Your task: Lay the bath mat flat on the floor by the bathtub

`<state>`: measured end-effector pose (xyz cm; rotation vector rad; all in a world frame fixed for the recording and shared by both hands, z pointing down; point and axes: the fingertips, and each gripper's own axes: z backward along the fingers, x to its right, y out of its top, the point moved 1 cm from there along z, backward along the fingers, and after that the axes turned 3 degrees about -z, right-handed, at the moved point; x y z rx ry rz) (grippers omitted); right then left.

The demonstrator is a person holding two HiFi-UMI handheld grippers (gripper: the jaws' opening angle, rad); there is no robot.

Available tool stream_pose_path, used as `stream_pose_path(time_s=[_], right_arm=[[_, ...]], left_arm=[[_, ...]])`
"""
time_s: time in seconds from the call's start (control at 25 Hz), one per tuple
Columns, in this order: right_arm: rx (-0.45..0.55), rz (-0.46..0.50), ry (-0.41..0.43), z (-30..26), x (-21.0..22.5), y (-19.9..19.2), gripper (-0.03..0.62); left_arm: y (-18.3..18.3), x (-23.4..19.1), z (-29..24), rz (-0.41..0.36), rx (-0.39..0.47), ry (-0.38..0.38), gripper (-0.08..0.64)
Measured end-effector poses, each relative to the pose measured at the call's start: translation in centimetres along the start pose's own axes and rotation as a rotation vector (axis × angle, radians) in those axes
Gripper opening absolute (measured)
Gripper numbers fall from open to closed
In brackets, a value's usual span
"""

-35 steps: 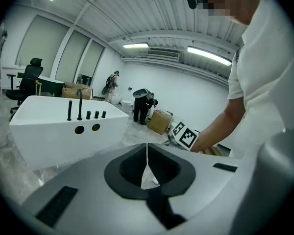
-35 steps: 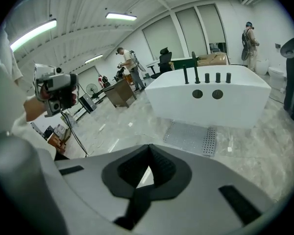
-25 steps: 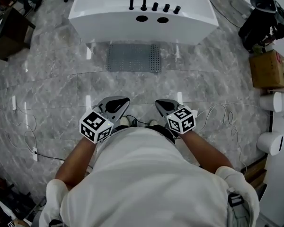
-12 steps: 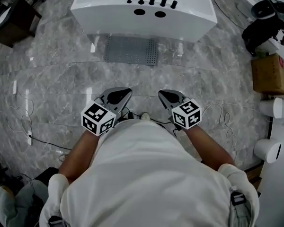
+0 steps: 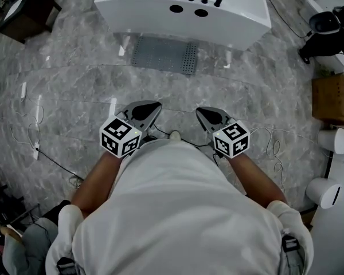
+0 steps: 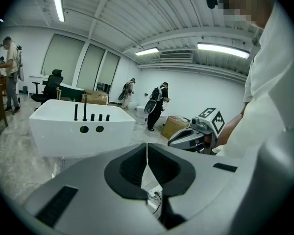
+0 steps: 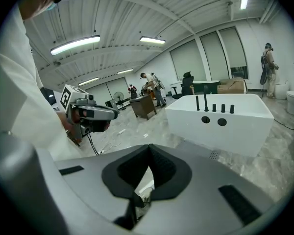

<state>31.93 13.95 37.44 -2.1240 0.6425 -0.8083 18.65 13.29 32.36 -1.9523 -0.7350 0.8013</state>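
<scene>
Left gripper (image 6: pixel 147 148) hovered low over floor (image 5: pixel 74 96), jaws pressed together, nothing between them. Right gripper (image 7: pixel 148 148) was alongside, likewise closed and empty. Grey bath mat (image 5: pixel 163 54) lay flat well ahead of both grippers, at foot of white bathtub (image 5: pixel 183 13).

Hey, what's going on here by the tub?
A person stands facing the white freestanding bathtub, holding a gripper in each hand. The left gripper and the right gripper have their jaws together and hold nothing. The grey perforated bath mat lies flat on the grey marble floor right beside the tub, apart from both grippers.
</scene>
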Motion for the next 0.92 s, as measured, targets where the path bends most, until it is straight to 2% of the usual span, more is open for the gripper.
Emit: stream_pose_path(time_s=[0.92], right_arm=[[0.064,0.001,0.028,1.7,2.0,0.0,0.008]], left_arm=[[1.1,2.9,-2.0,-0.058,-0.036,0.008,0.023]])
